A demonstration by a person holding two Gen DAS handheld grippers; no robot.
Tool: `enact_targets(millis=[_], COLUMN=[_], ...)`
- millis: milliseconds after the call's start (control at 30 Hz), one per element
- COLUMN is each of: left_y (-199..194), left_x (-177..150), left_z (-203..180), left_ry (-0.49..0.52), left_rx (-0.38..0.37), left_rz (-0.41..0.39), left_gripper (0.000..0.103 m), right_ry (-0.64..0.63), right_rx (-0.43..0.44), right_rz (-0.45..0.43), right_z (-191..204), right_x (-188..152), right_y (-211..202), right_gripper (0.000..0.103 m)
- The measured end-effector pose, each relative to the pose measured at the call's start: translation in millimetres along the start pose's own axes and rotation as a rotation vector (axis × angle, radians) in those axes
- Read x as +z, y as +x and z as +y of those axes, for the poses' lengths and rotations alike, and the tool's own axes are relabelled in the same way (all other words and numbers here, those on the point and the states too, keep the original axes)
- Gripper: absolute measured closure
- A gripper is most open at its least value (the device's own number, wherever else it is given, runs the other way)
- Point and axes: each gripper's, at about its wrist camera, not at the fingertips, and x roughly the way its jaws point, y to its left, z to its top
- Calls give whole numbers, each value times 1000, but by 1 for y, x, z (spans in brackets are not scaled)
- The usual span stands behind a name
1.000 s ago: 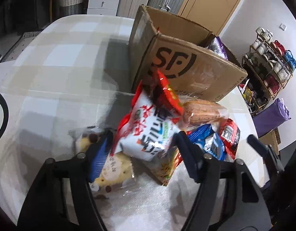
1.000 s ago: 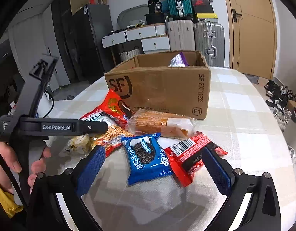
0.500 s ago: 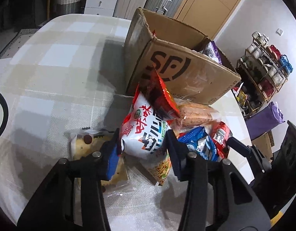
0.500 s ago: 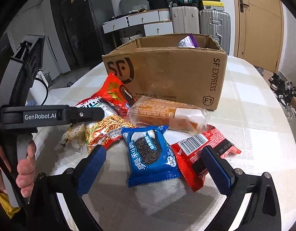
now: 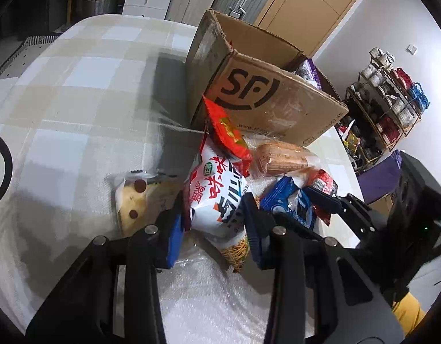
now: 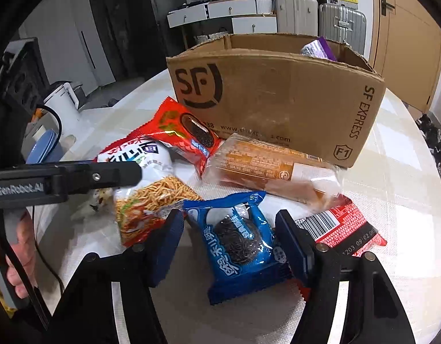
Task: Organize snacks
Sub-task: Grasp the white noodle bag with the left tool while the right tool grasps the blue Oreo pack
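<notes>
I see the cardboard box (image 6: 277, 97) hiding all but a purple packet's top. In front of it, my left gripper (image 5: 213, 223) clamps the white noodle bag (image 5: 217, 195), its length toward the box. My right gripper (image 6: 230, 243) is closing around the blue cookie pack (image 6: 237, 240).

Right gripper (image 6: 229, 239) fingers closing around blue cookie packet (image 6: 240, 243)

On the table (image 6: 398, 189) there are one cardboard box (image 6: 277, 97) with one purple packet (image 6: 318, 47) inside, six snack packets (image 6: 240, 240) before it, and two grippers (image 6: 229, 240).
</notes>
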Motion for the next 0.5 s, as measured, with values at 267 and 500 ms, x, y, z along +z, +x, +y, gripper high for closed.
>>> enact_targets(millis=[267, 500], left_y=[-2, -7], left_x=[-4, -9], left_z=[-4, -4], left_ry=[21, 39], left_rx=[-3, -10], left_rz=[11, 19], left_gripper=[68, 69], right_ry=[-7, -70], right_rx=[8, -39], right_rz=[4, 25], right_z=[-1, 8], right_x=[-1, -5], right_y=[-1, 6], right_gripper=[37, 36])
